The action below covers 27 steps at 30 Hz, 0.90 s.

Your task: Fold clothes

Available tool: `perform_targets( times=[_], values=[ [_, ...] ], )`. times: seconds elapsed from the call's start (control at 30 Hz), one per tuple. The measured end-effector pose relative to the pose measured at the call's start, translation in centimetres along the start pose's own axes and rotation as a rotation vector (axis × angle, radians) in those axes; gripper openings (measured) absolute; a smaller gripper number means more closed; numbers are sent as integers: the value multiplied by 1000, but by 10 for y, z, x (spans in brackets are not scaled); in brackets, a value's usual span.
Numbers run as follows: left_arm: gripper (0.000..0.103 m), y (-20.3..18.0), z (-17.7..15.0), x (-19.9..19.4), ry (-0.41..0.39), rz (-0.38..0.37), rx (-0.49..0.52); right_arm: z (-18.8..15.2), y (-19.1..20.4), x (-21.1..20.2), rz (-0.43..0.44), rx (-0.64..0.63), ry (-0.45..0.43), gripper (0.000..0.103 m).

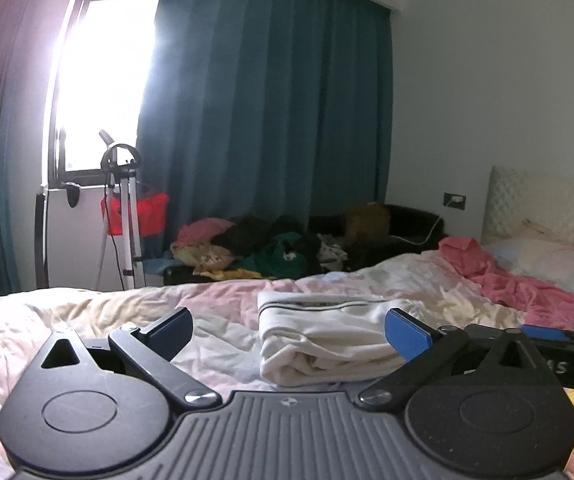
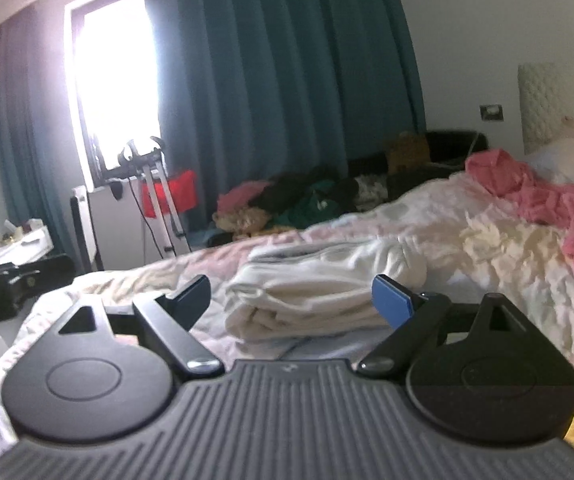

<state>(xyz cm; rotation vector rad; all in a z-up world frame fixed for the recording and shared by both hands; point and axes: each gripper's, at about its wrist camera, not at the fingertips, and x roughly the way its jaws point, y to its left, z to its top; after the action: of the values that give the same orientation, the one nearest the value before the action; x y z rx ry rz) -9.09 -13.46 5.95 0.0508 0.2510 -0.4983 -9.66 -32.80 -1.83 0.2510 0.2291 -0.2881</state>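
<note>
We have both grippers, left gripper and right gripper, spread apart and empty, near the folded white garment; likely next: another fold or moving it aside.

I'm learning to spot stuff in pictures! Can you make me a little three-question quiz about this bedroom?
1. True or false: the white garment on the bed is already folded.
2. What colour is the loose garment near the headboard? A pink, B purple, C grey.
3. Fill in: the curtain is dark ____.

Key: 1 true. 2 A, the pink garment. 3 teal.
</note>
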Motion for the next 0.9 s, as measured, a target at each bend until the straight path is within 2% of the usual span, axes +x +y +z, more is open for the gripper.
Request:
perform_targets(
  times=[0.03, 0.17, 0.23, 0.27, 0.33, 0.47, 0.53, 0.63, 0.9],
  values=[
    [103, 0, -2, 2, 5, 0, 1, -2, 1, 1, -5, -8, 5, 62],
    [103, -2, -7, 10, 17, -4, 2, -8, 5, 5, -17, -23, -3, 63],
    [103, -2, -8, 12, 20, 10, 3, -10, 4, 5, -23, -12, -16, 80],
    [103, -2, -9, 13, 23, 19, 4, -11, 4, 5, -30, -3, -22, 92],
    [103, -1, -11, 16, 36, 25, 6, -15, 3, 7, -46, 10, -11, 92],
    [103, -1, -15, 21, 50, 43, 13, -25, 9, 21, -55, -43, 115, 92],
    [103, -2, -17, 23, 61, 46, 18, -30, 18, 21, -77, -88, 98, 92],
    [103, -5, -20, 22, 68, 42, 20, -32, 25, 16, -64, -119, 50, 92],
    [103, -12, -25, 18, 69, 44, 26, -32, 23, 9, -94, -116, 3, 92]
  ],
)
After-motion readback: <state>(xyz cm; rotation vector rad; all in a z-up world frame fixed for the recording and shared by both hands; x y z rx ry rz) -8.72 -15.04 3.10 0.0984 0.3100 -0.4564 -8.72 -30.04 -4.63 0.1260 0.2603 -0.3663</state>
